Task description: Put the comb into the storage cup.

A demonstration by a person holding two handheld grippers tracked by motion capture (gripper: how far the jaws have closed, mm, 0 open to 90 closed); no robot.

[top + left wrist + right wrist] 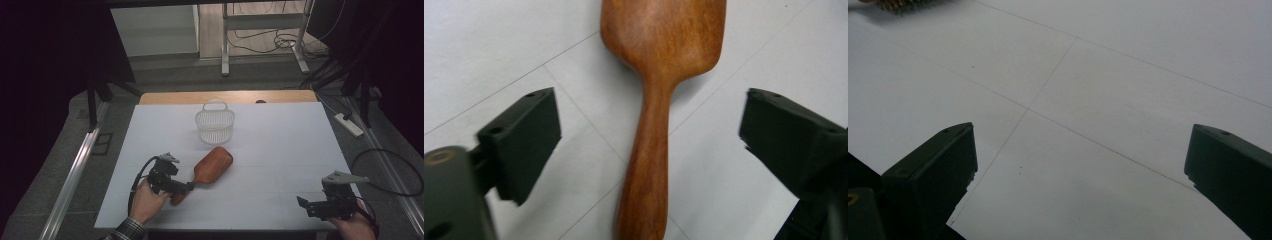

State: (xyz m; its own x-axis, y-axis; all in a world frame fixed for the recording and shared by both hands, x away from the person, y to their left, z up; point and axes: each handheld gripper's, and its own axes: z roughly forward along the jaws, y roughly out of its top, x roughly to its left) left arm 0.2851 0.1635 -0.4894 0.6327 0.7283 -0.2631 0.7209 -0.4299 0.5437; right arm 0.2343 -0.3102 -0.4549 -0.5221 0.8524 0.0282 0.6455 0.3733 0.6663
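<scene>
white board covers the table, with a strip of bare wood along its far edge. near the middle of that far edge stands a white basket. just in front of it lies a wooden paddle brush, its handle pointing toward the near left corner. the left gripper straddles that handle, jaws spread and not touching it. the right gripper rests by the near right corner, jaws spread over bare board.

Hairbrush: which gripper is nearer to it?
Left. The left gripper is at the hairbrush handle, jaws open on either side of it without touching. The right gripper sits far off at the table's near right corner.
</scene>
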